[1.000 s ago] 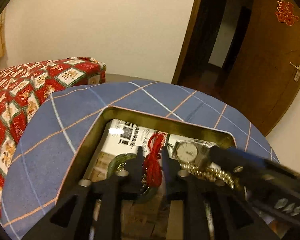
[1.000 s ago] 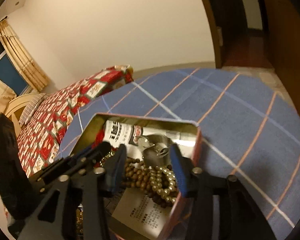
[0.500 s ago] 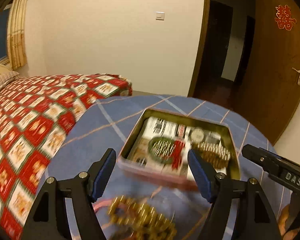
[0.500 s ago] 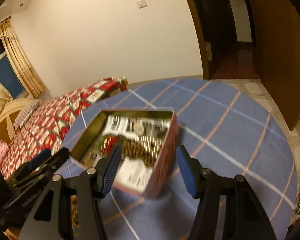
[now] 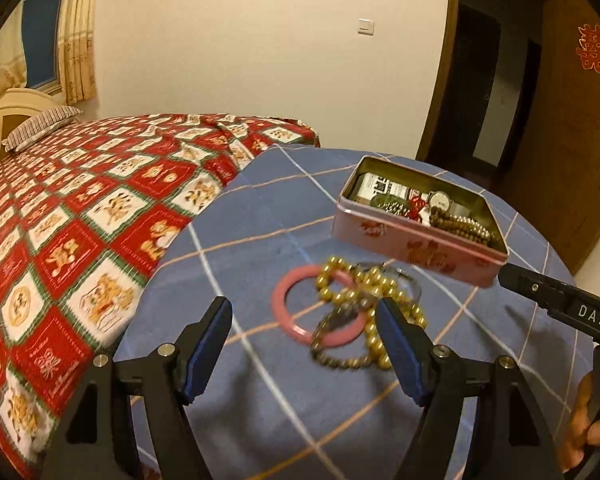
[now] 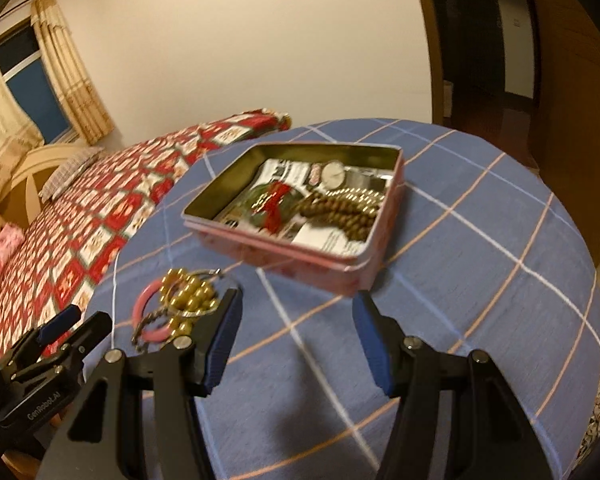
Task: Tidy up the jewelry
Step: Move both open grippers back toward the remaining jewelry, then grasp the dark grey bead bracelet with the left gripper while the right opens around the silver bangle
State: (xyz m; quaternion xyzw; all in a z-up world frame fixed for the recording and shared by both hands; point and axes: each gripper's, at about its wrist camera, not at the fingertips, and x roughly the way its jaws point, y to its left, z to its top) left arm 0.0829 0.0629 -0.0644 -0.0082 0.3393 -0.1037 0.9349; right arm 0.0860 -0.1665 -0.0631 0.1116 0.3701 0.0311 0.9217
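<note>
Jewelry lies in two places on our round table (image 5: 260, 392), which wears a blue cloth crossed with white and orange lines. One heap sits loose on the cloth: a smooth pink bangle (image 5: 288, 312) (image 6: 140, 304) with a string of round gold beads (image 5: 384, 288) (image 6: 192, 296) tangled over it, and a thin metal ring mixed in. The rest fills an open pink tin (image 5: 412, 246) (image 6: 300, 256), rectangular with rounded corners, shiny gold inside and printed with red flowers on its wall. In it we see a white-faced watch (image 5: 439, 199) (image 6: 333, 172), brown wooden beads (image 5: 456, 224) (image 6: 336, 210), a red tassel (image 6: 276, 204) and printed paper whose text is too small to read.

Our left gripper (image 5: 304, 344) hangs over the loose heap, blue-padded jaws spread wide after just opening, nothing between them; its right finger partly covers the gold beads. Our right gripper (image 6: 298, 324) stands just short of the tin's near corner, jaws apart and empty.

We read "DAS" on the right gripper's body in the left view and "GenRobot.AI" on the left one's in the right view. A bed with a red checked cover (image 5: 80, 220) borders the table; a wooden door (image 5: 572, 128) carries a red paper-cut character.
</note>
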